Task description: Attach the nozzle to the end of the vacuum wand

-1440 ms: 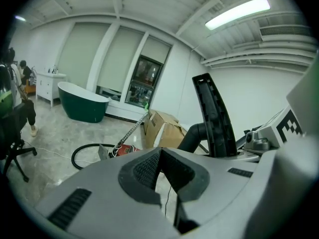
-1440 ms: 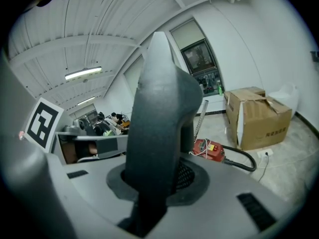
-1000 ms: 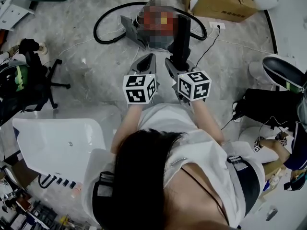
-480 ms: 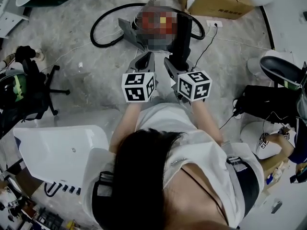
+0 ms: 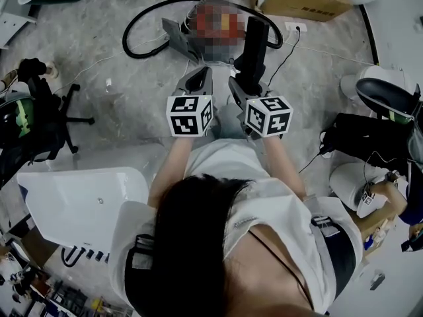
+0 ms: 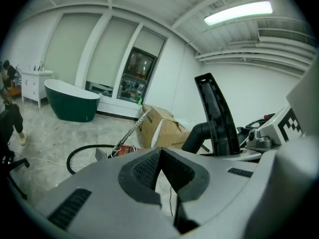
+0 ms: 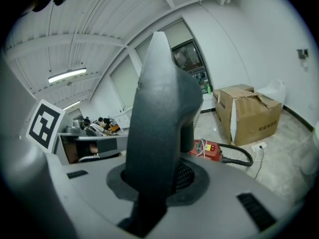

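Forearms (image 5: 166, 170) reach forward side by side, right hand-held gripper (image 5: 242, 84) pinching the nozzle (image 5: 255, 41), left hand-held gripper (image 5: 198, 79) pressed together.

We see bare floor (image 5: 125, 104) open to the left of the left hand-held gripper (image 5: 201, 76). Nozzle (image 5: 254, 45) stands just right of it, leaving a narrow gap. Ahead, hose (image 7: 234, 148) and red vacuum (image 7: 207, 151) block the way. Office chair (image 5: 46, 111) far left, cardboard box (image 5: 301, 2) far right.
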A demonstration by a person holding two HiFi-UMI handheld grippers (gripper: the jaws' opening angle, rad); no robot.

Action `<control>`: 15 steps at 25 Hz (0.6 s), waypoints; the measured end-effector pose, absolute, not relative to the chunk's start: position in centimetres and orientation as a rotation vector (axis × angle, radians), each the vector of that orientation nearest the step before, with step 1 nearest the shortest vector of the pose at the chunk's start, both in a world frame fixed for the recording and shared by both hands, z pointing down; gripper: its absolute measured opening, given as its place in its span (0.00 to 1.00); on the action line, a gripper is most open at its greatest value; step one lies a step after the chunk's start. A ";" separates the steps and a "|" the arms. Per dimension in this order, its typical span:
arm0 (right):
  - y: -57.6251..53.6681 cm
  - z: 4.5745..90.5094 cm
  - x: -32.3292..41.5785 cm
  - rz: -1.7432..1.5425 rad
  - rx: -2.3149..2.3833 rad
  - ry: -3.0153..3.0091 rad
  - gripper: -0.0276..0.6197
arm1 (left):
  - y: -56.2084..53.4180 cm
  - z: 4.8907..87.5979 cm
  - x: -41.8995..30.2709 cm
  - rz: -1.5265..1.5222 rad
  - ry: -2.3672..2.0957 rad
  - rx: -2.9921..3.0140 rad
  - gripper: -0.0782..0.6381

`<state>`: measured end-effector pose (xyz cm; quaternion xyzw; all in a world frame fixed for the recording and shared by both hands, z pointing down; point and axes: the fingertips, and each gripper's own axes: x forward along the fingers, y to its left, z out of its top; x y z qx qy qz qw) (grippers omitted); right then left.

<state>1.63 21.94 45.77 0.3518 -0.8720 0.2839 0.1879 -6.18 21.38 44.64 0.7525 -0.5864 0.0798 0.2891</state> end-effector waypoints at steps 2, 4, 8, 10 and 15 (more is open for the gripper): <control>22.1 46.1 1.7 0.795 0.993 -2.437 0.18 | 21.6 44.9 -6.2 0.217 -1.549 2.003 0.11; 22.2 46.2 1.6 0.800 0.980 -2.438 0.18 | 21.5 45.0 -6.4 0.213 -1.555 1.995 0.11; 21.5 46.1 1.5 0.777 0.981 -2.425 0.18 | 20.7 44.7 -6.5 0.197 -1.566 2.008 0.11; 20.8 45.9 1.6 0.780 0.981 -2.430 0.18 | 20.1 44.6 -6.4 0.208 -1.570 2.010 0.11; 18.9 45.4 2.1 0.797 0.988 -2.430 0.18 | 18.8 44.7 -5.9 0.230 -1.584 1.992 0.11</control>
